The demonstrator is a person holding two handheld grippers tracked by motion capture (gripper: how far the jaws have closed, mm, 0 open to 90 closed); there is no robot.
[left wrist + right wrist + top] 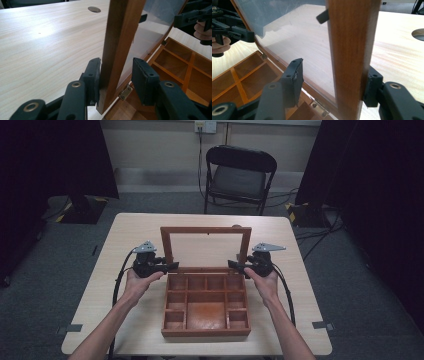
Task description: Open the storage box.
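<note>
Two hand-held black grippers flank an open brown wooden compartment box [205, 305] in the high view, on a pale wood-grain tabletop [135, 227]. The box's glass-paned wooden lid [205, 246] stands upright at its far edge. The left gripper [172, 266] reaches in at the lid's left upright near the hinge line, and the right gripper [233, 264] meets the right upright at the same height. A black folding chair [239, 176] stands beyond the tabletop on grey floor.

From the left gripper view, the left gripper [117, 78] straddles the lid's wooden side rail [120, 45]. One pad lies against the rail's outer face; the other stands off the glass side with a clear gap, so the jaws are partly open and not pinching. A small brass hinge [125, 92] shows just below, and the box's compartments [180, 65] lie to the right. The other gripper [192, 18] shows at the upper right.

Seen from the right gripper view, the right gripper [334, 82] brackets the lid's other side rail [350, 55]. One pad touches the rail's outer edge, while the other sits apart on the glass side, so the rail is between the jaws but not clamped. A brass hinge [319, 107] sits below, with the box's compartments [242, 77] at the left.
</note>
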